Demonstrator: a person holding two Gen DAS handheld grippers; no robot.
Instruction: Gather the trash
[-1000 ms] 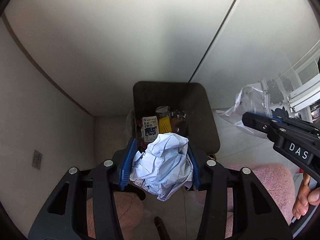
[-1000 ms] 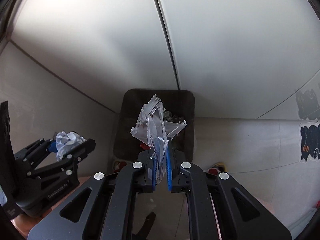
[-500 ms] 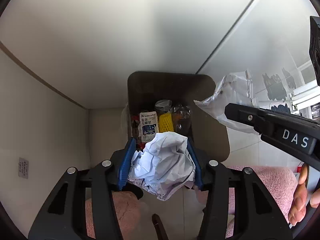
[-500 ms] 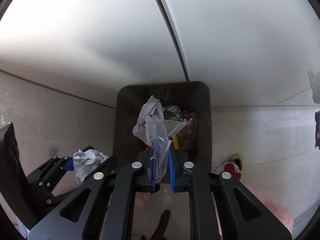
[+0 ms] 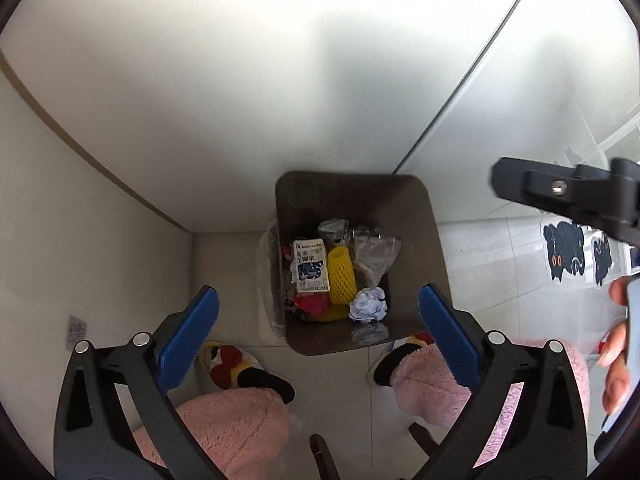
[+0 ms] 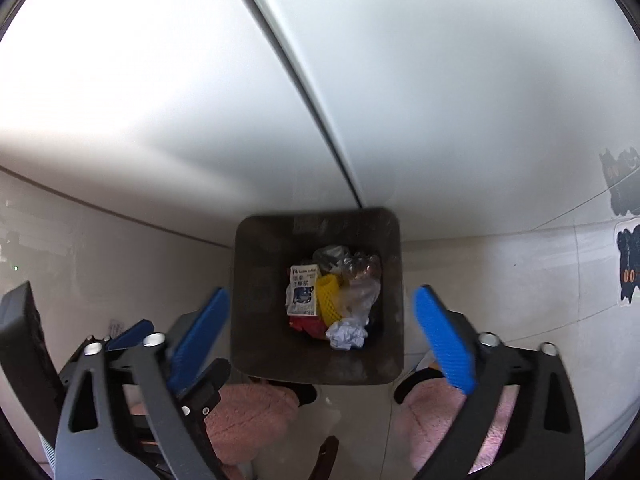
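Dark bin (image 5: 424, 240) on floor, by wall. Both tongs above it, left (image 5: 316, 328) and right (image 6: 324, 320), just sprung apart, nothing between pads. Paper ball (image 5: 368, 306) and clear wrapper (image 5: 376, 252) lie inside bin.

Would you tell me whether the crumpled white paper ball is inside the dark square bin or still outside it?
Inside. The crumpled white paper ball lies in the dark square bin, beside the yellow foam net sleeve, clear of both grippers' open jaws.
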